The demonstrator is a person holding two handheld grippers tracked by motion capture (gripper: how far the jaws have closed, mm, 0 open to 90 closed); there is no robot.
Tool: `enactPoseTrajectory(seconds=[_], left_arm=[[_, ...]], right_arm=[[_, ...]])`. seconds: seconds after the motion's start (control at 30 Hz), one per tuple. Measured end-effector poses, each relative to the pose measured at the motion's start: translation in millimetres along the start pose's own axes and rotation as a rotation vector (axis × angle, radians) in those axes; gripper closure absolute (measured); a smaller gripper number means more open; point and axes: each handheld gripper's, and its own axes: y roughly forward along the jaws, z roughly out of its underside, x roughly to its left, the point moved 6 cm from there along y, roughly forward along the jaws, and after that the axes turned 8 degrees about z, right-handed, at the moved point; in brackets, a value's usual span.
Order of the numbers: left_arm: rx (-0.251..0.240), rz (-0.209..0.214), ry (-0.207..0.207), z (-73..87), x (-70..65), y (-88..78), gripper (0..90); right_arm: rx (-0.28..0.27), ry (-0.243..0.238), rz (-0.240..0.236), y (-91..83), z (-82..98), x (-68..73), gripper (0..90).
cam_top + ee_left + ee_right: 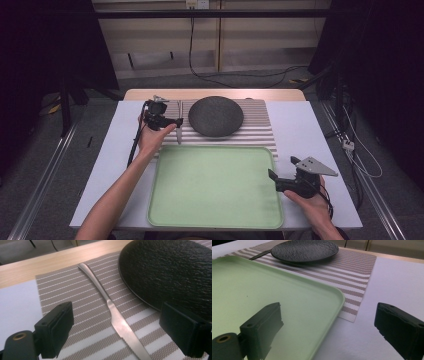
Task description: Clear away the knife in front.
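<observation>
A silver knife [115, 317] lies on the striped placemat [75, 302], its handle pointing to the far edge, just left of a black textured plate [170, 272]. My left gripper [118, 315] hovers over the blade end, open, with a jaw on each side of the knife and apart from it. From above, the knife [179, 129] lies beside the plate [216, 116] and under the left gripper [172, 121]. My right gripper [283, 168] is open and holds nothing, at the right edge of an empty green tray [215, 185]. The tray rim [337, 293] passes between its jaws.
The placemat [260, 131] covers the back middle of the white table [310, 130], and the tray sits right in front of it. A wooden strip [150, 94] runs along the table's far edge. Cables trail on the floor behind.
</observation>
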Motion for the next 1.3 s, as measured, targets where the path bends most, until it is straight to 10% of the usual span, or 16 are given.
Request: enactPoseTrajectory(seconds=[1.3], left_arm=[[0.200, -0.028, -0.083, -14.1, 23.2, 75.9, 72.0]], right_arm=[[0.019, -0.001, -0.019, 0.7, 2.4, -0.7, 7.5]])
